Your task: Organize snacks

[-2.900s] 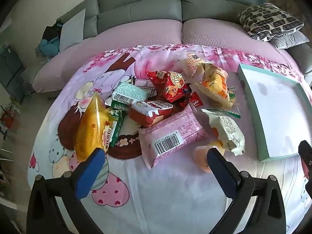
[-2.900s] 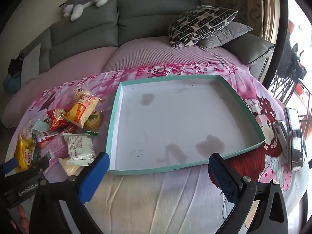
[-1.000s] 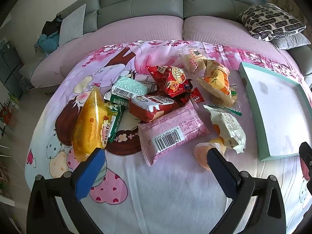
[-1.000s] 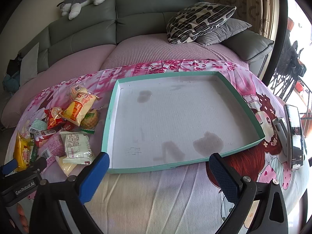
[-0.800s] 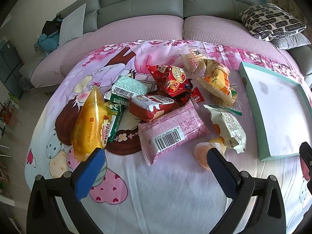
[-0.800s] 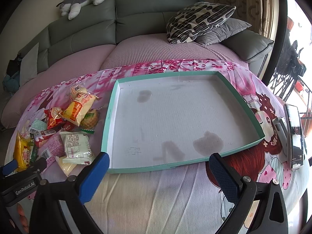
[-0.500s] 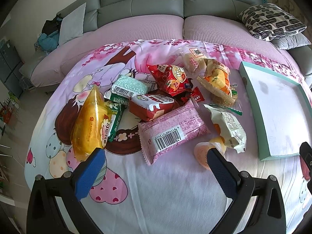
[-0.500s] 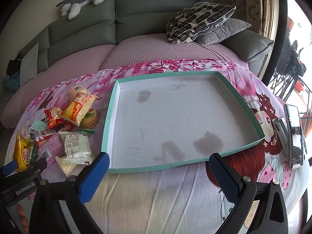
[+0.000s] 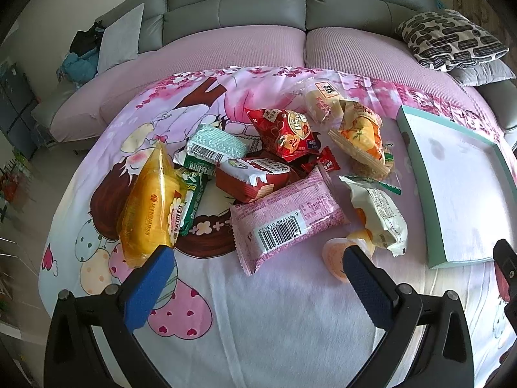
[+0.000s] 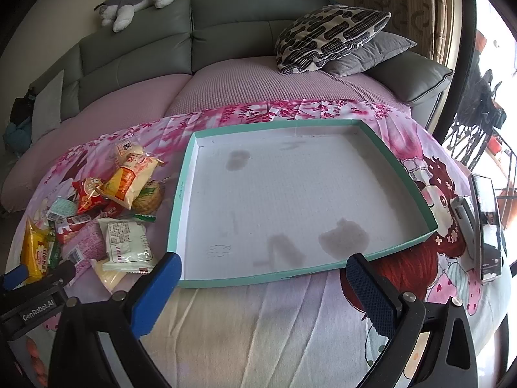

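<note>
- Both tools are hanging wide open with nothing in them: the left tool [image 9: 255, 260] is hovering at the 6 o'clock edge of the snack pile, the right tool [image 10: 261, 266] is sitting over the near rim of the teal tray [image 10: 181, 194].
- Snacks are all lying loose on the cartoon bedsheet [image 9: 278, 317], none in the tray yet. Pile is sitting at about 9 o'clock of the tray in the right wrist view.
- The pink packet [image 9: 287, 216] is lying dead ahead between the left fingers, barcode up, so I'm guessing that's the first grab.
- Risk: it's overlapping the red-and-white packet [image 9: 252, 177], so a sloppy pinch could be dragging that one along too.
- The little peach jelly cup [image 9: 334, 260] is peeking out right beside the far finger and could get knocked or squashed.
- Soft bedding could be letting slick wrappers slide out of a shallow grip.
- Readable stuff: barcode digits 6 911988 013453, "BIS" on the green bar [image 9: 190, 203], "GenRobot.AI" on the other tool's body. Rest is too small.
</note>
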Demonstrator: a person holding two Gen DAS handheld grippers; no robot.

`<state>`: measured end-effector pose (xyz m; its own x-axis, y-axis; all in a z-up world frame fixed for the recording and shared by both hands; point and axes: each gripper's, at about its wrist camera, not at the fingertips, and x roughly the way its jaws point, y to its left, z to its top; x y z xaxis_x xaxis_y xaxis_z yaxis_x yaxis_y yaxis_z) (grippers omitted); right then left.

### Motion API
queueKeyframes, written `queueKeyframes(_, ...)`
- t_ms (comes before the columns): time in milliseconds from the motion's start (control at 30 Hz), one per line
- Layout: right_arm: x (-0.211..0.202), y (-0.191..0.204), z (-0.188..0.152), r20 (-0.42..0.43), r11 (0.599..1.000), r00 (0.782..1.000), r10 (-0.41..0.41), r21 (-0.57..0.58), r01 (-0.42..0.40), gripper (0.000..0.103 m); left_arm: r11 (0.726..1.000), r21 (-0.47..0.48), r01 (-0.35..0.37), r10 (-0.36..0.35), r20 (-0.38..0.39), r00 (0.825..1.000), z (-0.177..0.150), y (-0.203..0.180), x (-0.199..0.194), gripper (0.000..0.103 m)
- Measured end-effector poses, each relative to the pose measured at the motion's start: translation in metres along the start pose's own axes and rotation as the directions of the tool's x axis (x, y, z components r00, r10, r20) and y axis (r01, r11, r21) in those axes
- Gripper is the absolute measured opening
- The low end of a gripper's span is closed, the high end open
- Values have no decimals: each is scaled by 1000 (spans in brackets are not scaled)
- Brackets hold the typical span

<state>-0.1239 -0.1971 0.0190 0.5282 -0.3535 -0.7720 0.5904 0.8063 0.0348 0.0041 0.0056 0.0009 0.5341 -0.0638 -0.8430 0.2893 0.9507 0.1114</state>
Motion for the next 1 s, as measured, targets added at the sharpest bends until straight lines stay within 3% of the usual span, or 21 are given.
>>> queueKeyframes(200,-3,9,0,17,999,1000,13,-29,-12,103,999,-34,7,-6,33,999,5,14,-9,103)
queueKeyframes(367,-5,28,2,20,996,997,70,-64,-69,103,993,-118,-30,38,67,997,10,50,-17,103)
queueKeyframes(667,5,84,4,-41,968,977,209,-132,-212,103,975,-222,-32,37,16,999,2,107,-2,103)
queueKeyframes(800,13,114,-6,-107,942,953,282,-160,-296,103,974,-224,-14,13,-5,1000,-1,112,6,103)
queueKeyframes(1000,26,140,-19,-181,929,936,301,-167,-331,103,976,-218,-3,-7,-44,999,0,114,25,102)
